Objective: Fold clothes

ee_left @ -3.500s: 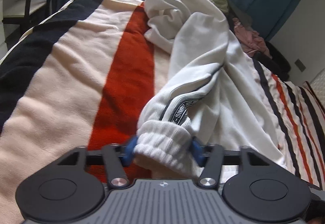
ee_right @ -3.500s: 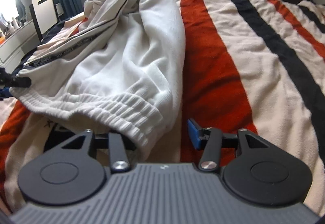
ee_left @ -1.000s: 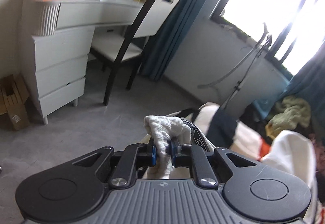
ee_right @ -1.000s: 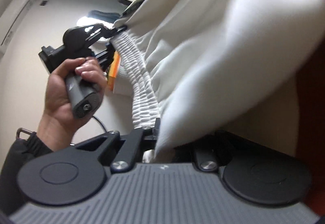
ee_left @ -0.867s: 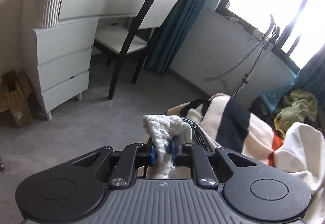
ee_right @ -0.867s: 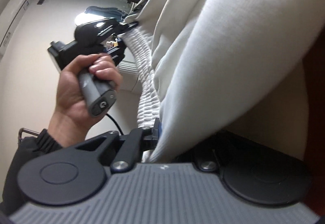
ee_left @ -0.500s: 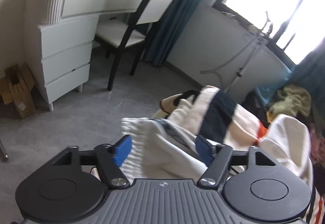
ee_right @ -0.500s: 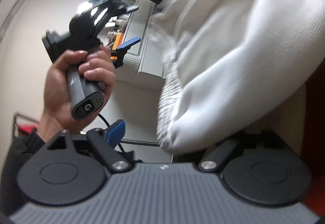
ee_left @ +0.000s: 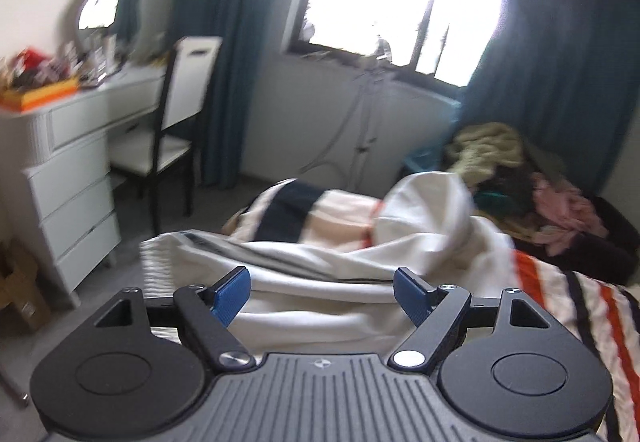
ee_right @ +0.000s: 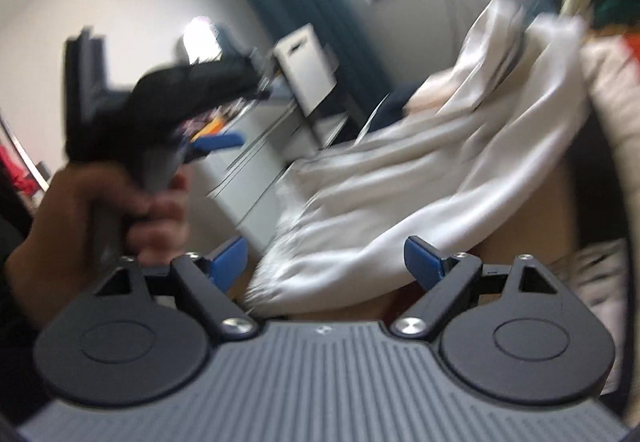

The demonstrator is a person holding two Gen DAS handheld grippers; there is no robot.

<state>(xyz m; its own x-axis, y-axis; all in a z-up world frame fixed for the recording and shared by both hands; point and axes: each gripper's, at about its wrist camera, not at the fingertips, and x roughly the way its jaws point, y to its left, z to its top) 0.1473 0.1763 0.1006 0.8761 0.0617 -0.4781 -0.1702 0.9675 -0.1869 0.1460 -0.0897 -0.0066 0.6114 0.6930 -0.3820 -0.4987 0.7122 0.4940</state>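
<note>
A white garment (ee_left: 320, 266) with a dark side band and a ribbed hem lies loose on the striped blanket (ee_left: 304, 209) of the bed. My left gripper (ee_left: 322, 296) hovers above it with its jaws opening; the cloth shows through the gap, but neither blue pad touches it. In the right wrist view the same garment (ee_right: 400, 209) sprawls blurred, its ribbed hem nearest me. My right gripper (ee_right: 328, 266) is open over that hem and grips nothing. A person's hand (ee_right: 100, 209) carries the left gripper (ee_right: 216, 141) at the left of that view.
A white dresser (ee_left: 68, 169) and a chair (ee_left: 176, 113) stand left of the bed. A cardboard box (ee_left: 20, 294) sits on the floor. A pile of other clothes (ee_left: 520, 177) fills the far right of the bed. A thin stand (ee_left: 368, 121) rises under the window.
Both grippers have let go of the ribbed hem and their jaws have spread wide. The garment has dropped onto the bed. Both hands have swung up and away from it.
</note>
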